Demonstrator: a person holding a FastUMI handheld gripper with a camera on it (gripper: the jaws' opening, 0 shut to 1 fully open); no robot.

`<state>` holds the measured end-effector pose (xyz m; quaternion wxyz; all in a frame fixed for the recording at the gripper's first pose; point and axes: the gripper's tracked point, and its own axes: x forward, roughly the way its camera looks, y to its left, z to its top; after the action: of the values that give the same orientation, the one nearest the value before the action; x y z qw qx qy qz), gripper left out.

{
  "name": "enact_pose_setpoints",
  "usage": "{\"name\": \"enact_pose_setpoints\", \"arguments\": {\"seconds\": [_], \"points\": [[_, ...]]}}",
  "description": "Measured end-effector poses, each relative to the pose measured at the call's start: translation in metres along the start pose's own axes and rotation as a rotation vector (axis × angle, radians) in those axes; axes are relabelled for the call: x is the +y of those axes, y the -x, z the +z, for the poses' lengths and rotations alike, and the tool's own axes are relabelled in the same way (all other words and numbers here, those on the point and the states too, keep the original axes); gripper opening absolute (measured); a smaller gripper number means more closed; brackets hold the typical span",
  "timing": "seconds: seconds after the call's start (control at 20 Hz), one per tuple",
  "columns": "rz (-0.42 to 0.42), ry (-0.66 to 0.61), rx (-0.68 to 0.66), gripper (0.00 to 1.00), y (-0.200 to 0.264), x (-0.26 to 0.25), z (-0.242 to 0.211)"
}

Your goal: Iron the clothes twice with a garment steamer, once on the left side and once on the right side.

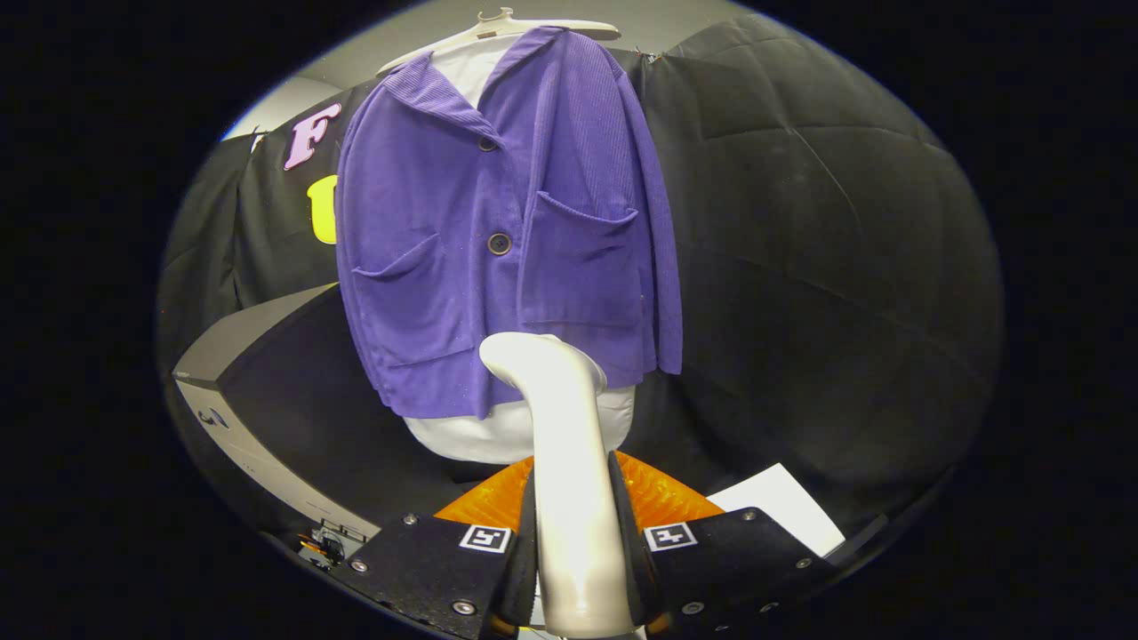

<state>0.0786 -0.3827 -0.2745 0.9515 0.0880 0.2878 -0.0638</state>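
Observation:
A purple button-up jacket point(498, 231) with two front pockets hangs on a white hanger point(507, 27) over a white undershirt point(516, 427), beyond my fingers. My gripper point(573, 524) is shut on the white handle of the garment steamer point(560, 418), both fingers pressing its sides. The steamer's curved head rises ahead of the fingers and reaches the jacket's bottom hem, near the middle and below the right pocket. Whether the head touches the cloth I cannot tell.
An orange ribbed object point(662, 498) lies just beyond the fingers under the steamer. A white sheet point(782, 516) rests to its right. A grey box-like unit with a dark top point(267, 391) stands to the left of the jacket. Black padded cloth backs the scene.

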Motion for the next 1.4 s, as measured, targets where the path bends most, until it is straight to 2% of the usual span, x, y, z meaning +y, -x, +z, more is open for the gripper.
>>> {"name": "enact_pose_setpoints", "arguments": {"seconds": [0.4, 0.75, 1.2, 1.4], "points": [[0.092, 0.052, -0.156, 0.4, 0.051, 0.077, 0.047], [0.111, 0.034, -0.247, 0.4, 0.087, 0.163, 0.081], [0.046, -0.016, -0.377, 0.4, 0.123, 0.239, 0.112], [0.008, -0.001, -0.397, 0.4, 0.129, 0.266, 0.115]]}}
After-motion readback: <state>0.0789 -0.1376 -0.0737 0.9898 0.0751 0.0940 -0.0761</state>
